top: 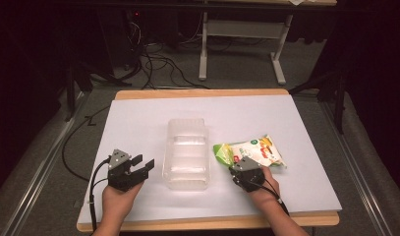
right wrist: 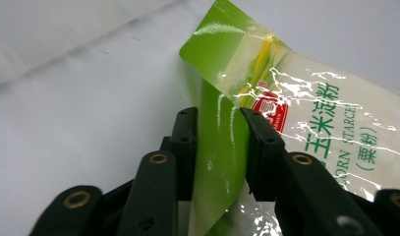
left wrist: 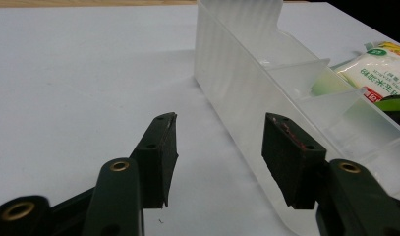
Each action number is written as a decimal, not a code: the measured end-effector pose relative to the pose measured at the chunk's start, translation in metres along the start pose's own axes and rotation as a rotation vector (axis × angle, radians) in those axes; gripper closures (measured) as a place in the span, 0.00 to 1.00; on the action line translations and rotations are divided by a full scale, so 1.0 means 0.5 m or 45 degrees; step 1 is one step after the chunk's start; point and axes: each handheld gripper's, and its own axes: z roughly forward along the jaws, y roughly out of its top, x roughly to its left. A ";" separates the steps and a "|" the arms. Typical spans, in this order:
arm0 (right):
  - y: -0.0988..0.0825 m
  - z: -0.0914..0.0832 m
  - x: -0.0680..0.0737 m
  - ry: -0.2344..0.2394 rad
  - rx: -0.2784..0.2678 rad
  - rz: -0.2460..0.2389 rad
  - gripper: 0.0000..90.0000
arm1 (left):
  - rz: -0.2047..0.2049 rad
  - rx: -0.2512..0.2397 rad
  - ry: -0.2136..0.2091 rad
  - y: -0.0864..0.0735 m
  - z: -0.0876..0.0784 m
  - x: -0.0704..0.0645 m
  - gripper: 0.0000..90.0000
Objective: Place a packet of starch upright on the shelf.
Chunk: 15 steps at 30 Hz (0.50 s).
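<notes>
My right tongs [right wrist: 219,147] pinch the green edge of the corn starch bag [right wrist: 305,128], which lies on the white table [top: 138,123] just right of the clear bin [top: 186,152]. My left tongs [left wrist: 219,157] hang open beside the bin's left wall; its divided compartments look empty.

Left hand [top: 120,197] comes in from the bottom edge, forearm angled up and slightly right, holding the left gripper [top: 141,164] low over the table, pointed forward and to the right. Its jaws stand wide apart with nothing between them; in the left gripper view [left wrist: 219,160] the two black pads face each other across a clear gap. Right hand [top: 263,186] comes in from the bottom right, forearm angled up and left, cable trailing back along the wrist. The right gripper [top: 241,169] points forward and left, grey plate on top. In the right gripper view [right wrist: 218,147] the jaws are drawn in narrow, pinching the green edge of the starch bag [right wrist: 305,132].
</notes>
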 end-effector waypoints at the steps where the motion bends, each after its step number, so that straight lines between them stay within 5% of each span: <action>1: 0.000 0.000 -0.002 0.012 -0.002 0.009 0.84 | 0.003 0.004 -0.001 0.000 0.000 0.000 0.53; 8: 0.006 -0.014 -0.016 0.083 -0.051 0.065 0.96 | 0.005 0.015 -0.009 -0.002 0.005 -0.002 0.53; 15: 0.009 -0.044 -0.040 0.078 -0.138 0.140 1.00 | 0.016 0.026 -0.016 -0.003 0.008 -0.005 0.53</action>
